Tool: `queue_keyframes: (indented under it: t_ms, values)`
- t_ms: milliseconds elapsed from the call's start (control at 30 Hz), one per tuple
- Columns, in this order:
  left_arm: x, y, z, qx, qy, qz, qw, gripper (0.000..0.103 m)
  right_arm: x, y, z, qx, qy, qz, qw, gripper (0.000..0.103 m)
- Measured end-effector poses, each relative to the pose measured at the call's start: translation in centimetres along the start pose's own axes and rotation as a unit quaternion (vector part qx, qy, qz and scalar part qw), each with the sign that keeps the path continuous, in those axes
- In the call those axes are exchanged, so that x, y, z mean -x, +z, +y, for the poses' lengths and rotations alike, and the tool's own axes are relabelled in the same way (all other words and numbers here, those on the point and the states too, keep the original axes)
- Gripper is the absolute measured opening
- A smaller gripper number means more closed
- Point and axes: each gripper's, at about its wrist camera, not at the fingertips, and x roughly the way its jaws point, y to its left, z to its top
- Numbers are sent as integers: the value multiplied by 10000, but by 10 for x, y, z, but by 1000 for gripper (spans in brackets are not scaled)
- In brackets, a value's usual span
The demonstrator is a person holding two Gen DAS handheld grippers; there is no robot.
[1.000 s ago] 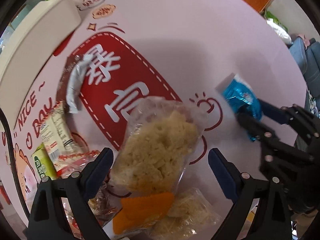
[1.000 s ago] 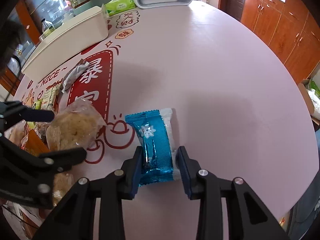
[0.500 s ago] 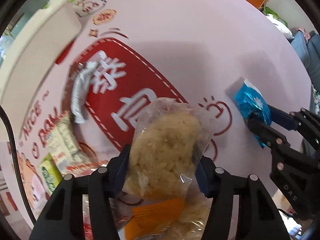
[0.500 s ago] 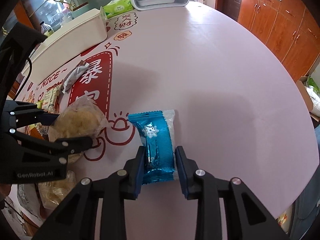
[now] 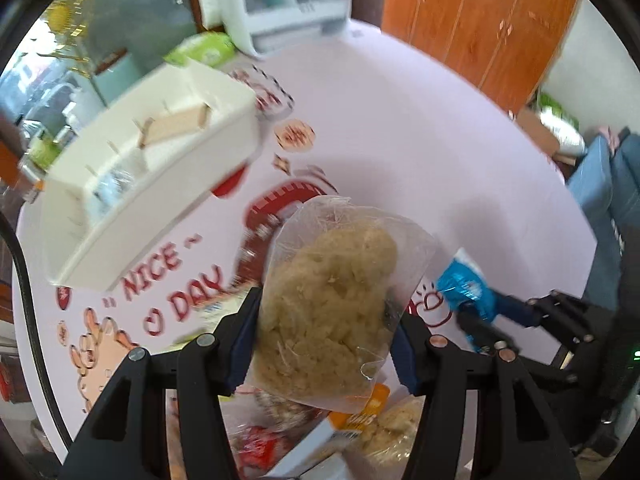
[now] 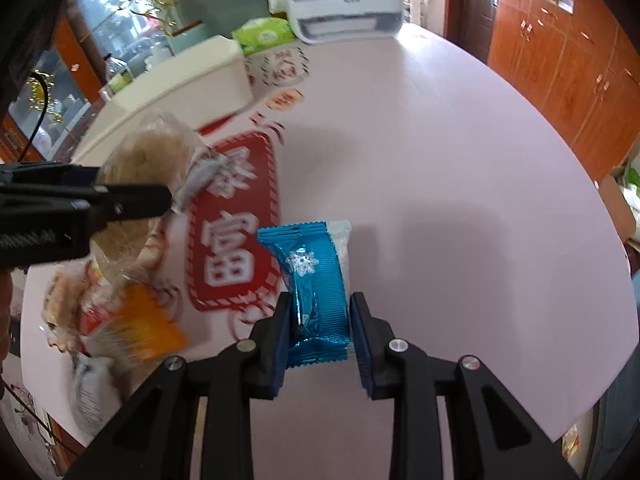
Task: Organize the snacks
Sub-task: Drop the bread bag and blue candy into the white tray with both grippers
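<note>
While clamped, the clear snack bag (image 5: pixel 332 312) fills the left gripper (image 5: pixel 324 344).

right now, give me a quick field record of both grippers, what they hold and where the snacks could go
left gripper: jaws shut on clear bag of yellow crumbly snack, held above the table
right gripper: jaws shut on blue foil packet
white bin: back left on the pink table, partly blurred
snack pile: loose packets at the near left edge
</note>
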Motion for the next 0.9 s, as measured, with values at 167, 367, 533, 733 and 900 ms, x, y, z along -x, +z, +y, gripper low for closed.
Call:
queue_keyframes:
  t_ms: [167,367,533,733,900]
  values:
    - [56,-1,31,244,88,-428,9987,57,12,22,32,227,264,-206,9992,28]
    - [103,1,80,524,381,-768,9949,57,31,57,83,633,649,-519,9945,28]
    - [125,4,123,771,636,-928,9907,57,47,92,125,961,900,-790,9881,28]
    - [140,20,162,942,888,-1051,9860,57,70,136,153,1104,1053,-1163,9814,28]
    - [147,41,190,1087,991,-1141,9825,57,84,180,166,1170,1003,-1458,9772,28]
